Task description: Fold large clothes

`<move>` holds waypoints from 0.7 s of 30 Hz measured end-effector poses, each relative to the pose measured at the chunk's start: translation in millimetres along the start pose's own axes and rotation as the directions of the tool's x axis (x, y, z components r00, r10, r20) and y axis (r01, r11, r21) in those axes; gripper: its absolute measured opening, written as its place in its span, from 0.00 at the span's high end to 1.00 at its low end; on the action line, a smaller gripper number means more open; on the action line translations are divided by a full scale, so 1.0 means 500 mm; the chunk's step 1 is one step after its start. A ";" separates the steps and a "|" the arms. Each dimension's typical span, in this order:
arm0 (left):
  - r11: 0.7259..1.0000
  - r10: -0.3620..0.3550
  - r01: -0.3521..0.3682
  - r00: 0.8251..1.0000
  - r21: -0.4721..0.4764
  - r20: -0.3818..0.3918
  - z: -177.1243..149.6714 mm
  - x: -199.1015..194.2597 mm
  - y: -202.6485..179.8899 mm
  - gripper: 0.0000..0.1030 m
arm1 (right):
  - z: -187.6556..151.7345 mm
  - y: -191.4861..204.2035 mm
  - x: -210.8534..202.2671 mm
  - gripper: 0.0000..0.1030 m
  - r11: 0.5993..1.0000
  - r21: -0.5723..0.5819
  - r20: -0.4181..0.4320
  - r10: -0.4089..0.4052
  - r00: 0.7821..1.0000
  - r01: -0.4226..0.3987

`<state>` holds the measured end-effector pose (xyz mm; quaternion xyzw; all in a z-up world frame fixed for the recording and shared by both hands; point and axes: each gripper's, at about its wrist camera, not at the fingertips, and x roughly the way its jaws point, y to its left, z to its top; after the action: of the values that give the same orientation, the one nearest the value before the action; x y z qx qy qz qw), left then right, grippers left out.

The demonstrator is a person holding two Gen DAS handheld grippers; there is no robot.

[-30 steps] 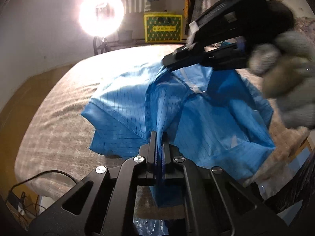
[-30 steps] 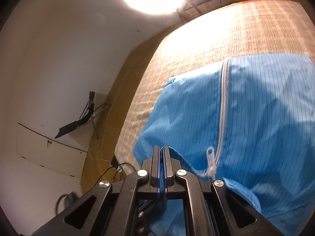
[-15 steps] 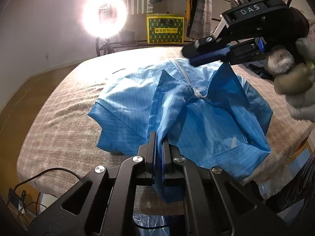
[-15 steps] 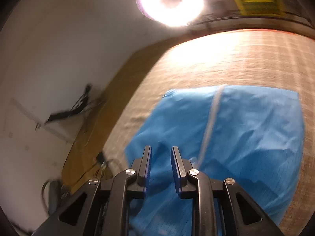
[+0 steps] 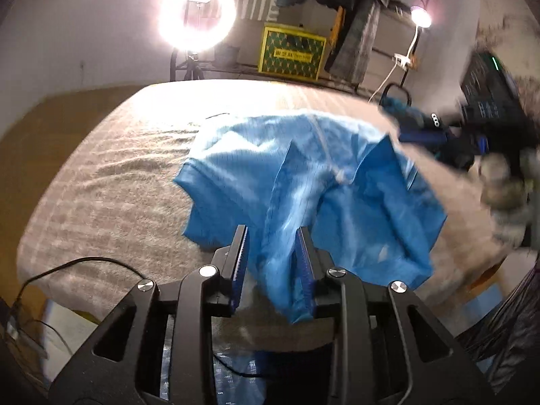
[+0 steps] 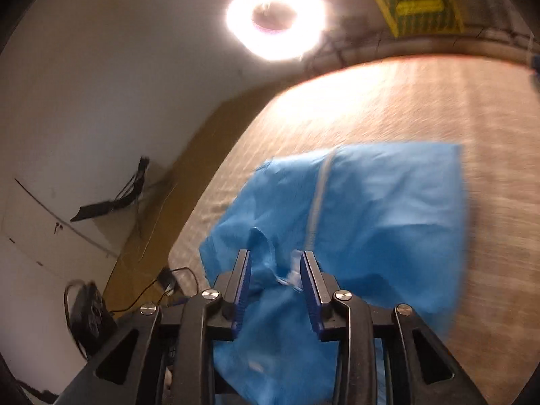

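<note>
A wide bed (image 5: 111,182) covered in a beige ribbed blanket is seen from two cameras mounted on hand-held grippers. A large blue garment (image 5: 303,175) with thin dark grid lines and a pale zip is spread, rumpled, across the middle of the bed, its near edge hanging over the bed's front edge.

At the left, the left gripper (image 5: 272,260) is shown with its jaws parted a modest way; they have just been opening. A fold of the blue cloth lies between them, resting against the right pad, but is no longer pinched. Further right, the right gripper (image 6: 275,281) is likewise part open, its jaws having just been opening, with the garment's zip end (image 6: 293,271) loose between the pads and not gripped. In the left camera's view this gripper is seen blurred at the far right, held by a gloved hand (image 5: 506,189).

The likely risk: the released cloth may catch on the ridged pads and be dragged out of place as the grippers draw away, undoing the fold. The overhanging near edge could also slide off the bed under its own weight.

Around the scene, a bright ring light (image 5: 197,13) is set behind the bed and washes out the far blanket. A yellow and green box (image 5: 292,54) is placed beside it, hanging clothes above, and a small lamp (image 5: 420,18) to the right. Cables (image 5: 67,266) trail at the bed's near left corner. Nothing is seen lying on the blanket to block the garment.
</note>
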<state>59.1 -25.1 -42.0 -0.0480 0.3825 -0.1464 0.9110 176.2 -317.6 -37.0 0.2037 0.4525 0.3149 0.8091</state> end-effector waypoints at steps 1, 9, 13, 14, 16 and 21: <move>1.000 -0.013 0.013 1.000 -0.009 -0.003 0.009 0.002 -0.004 0.73 | -0.009 -0.003 -0.005 0.69 1.000 -0.003 -0.001 -0.011 1.000 0.011; 0.929 -0.344 0.315 0.928 -0.193 -0.144 0.023 0.095 -0.103 0.60 | -0.027 -0.090 0.050 0.62 0.995 0.095 -0.080 -0.002 0.997 0.010; 0.881 -0.402 0.330 0.901 -0.338 -0.167 0.020 0.164 -0.109 0.60 | -0.020 -0.104 0.071 0.62 0.991 0.119 -0.099 0.080 0.992 -0.068; 0.864 -0.421 0.340 0.893 -0.372 -0.162 0.018 0.175 -0.107 0.60 | -0.017 -0.106 0.075 0.62 0.990 0.119 -0.101 0.091 0.991 -0.079; 0.838 -0.444 0.350 0.883 -0.418 -0.150 0.015 0.192 -0.102 0.91 | -0.010 -0.114 0.091 0.62 0.988 0.127 -0.105 0.107 0.989 -0.093; 0.871 -0.423 0.366 0.898 -0.327 -0.119 0.021 0.168 -0.123 1.00 | -0.009 -0.133 0.126 0.73 0.973 0.181 -0.127 0.169 0.977 -0.144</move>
<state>108.4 -109.6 -79.8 -0.2472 0.4658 -0.2748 0.8040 218.8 -321.3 -118.3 0.2848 0.5166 0.3514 0.7270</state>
